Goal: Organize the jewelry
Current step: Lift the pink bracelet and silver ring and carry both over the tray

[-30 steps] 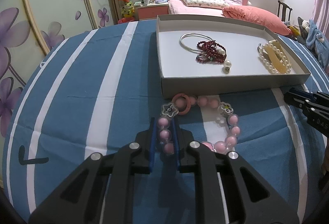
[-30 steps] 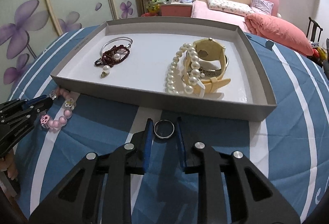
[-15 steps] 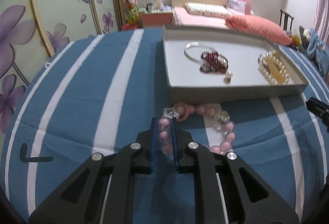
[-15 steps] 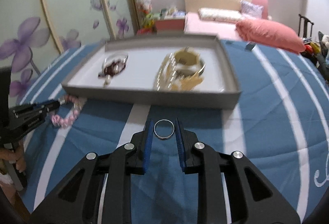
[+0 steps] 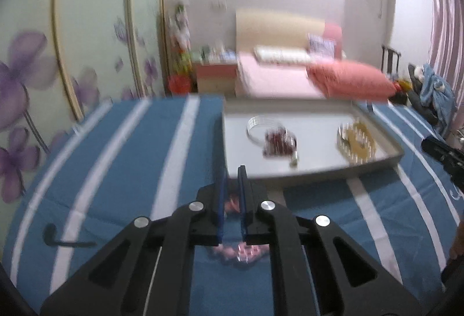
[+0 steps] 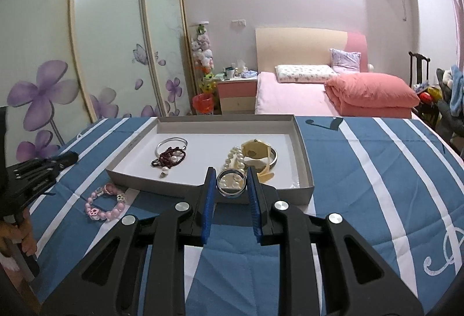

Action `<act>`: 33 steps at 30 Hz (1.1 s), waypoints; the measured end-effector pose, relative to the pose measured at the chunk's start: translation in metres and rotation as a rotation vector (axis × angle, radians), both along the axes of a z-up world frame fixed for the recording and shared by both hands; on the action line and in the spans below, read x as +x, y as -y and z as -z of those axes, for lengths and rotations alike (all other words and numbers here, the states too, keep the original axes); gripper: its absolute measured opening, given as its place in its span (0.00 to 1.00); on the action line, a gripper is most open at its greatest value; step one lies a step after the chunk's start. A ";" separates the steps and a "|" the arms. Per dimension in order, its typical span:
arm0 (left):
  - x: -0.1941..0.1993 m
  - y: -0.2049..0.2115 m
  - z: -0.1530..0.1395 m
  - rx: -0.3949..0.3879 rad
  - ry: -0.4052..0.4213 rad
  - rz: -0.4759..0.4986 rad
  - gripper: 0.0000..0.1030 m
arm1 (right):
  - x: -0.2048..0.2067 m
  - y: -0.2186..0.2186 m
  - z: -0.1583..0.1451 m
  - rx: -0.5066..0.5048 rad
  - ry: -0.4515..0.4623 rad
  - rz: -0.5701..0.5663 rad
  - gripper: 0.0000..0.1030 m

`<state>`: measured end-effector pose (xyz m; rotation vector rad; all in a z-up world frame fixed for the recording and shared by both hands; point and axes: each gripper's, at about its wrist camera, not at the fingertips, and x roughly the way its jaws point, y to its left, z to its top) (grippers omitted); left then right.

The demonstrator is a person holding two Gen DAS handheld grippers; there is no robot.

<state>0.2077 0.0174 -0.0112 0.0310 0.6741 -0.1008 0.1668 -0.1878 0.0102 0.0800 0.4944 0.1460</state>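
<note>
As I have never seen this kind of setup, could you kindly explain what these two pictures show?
A person holds a two-finger gripper in each hand. A camera on each looks along its fingers, so there is one picture per hand. On the blue striped cloth stands a grey tray holding a silver bangle, dark red beads, pearls and a watch. The right gripper is shut on a silver ring. The left gripper is shut on nothing; the pink bracelet lies on the cloth near the tray.
</note>
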 end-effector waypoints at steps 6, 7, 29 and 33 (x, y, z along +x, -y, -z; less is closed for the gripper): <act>0.024 -0.005 0.041 0.057 -0.172 -0.014 0.48 | -0.004 -0.001 0.001 -0.005 -0.004 -0.004 0.22; 0.026 -0.006 0.046 0.056 -0.191 -0.005 0.48 | -0.004 0.000 0.002 -0.004 -0.005 -0.003 0.22; -0.003 -0.020 0.013 -0.035 -0.026 0.005 0.18 | -0.011 0.002 -0.006 0.031 0.037 0.006 0.22; -0.018 -0.020 -0.010 -0.079 0.074 0.006 0.18 | -0.014 0.001 -0.011 0.045 0.076 0.011 0.22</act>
